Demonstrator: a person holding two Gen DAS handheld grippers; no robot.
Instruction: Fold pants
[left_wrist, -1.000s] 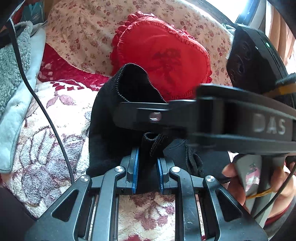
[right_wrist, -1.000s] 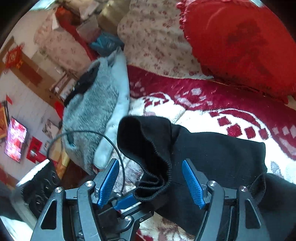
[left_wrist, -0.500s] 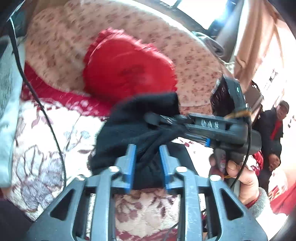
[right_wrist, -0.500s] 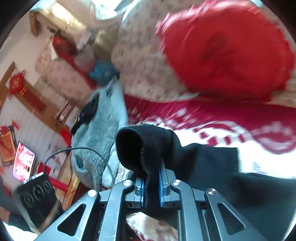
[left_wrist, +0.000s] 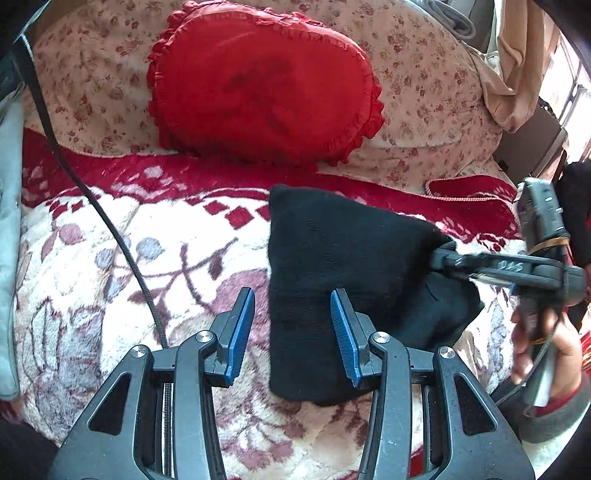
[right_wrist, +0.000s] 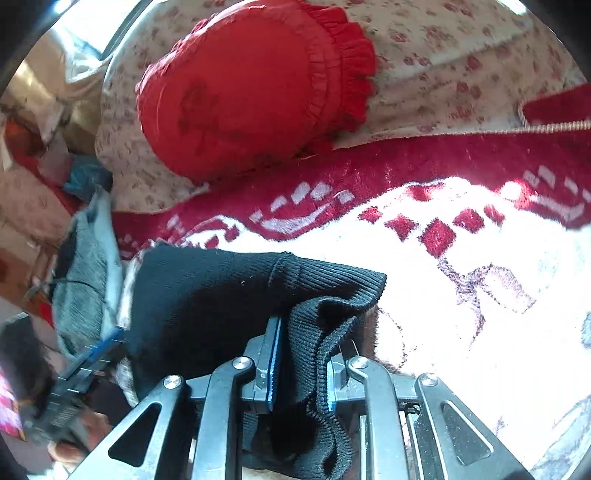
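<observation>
The black knit pants (left_wrist: 332, 240) lie folded on the red and white blanket (left_wrist: 92, 258). My left gripper (left_wrist: 291, 328) hovers over their near left edge with its jaws opening. The cloth's edge lies between the blue pads (left_wrist: 240, 332), which do not press on it. My right gripper (right_wrist: 303, 369) has the ribbed cuff (right_wrist: 332, 284) bunched between its pads, filling the gap while its jaws are opening. In the left wrist view the right gripper (left_wrist: 439, 258) holds the pants' right corner lifted off the blanket. The pants (right_wrist: 207, 288) stretch left toward the left gripper's fingers (right_wrist: 99, 347).
A red heart-shaped pillow (left_wrist: 258, 81) leans on the floral sofa back (left_wrist: 424, 74) behind the pants. A black cable (left_wrist: 110, 229) runs across the blanket at left. Grey fleece cloth (right_wrist: 85, 280) lies at the sofa's left end. A hand (left_wrist: 535, 332) holds the right gripper.
My left gripper let go of the pants and opened. My right gripper shut on the cuff and carried it to the right, and the pants came down onto the blanket.
</observation>
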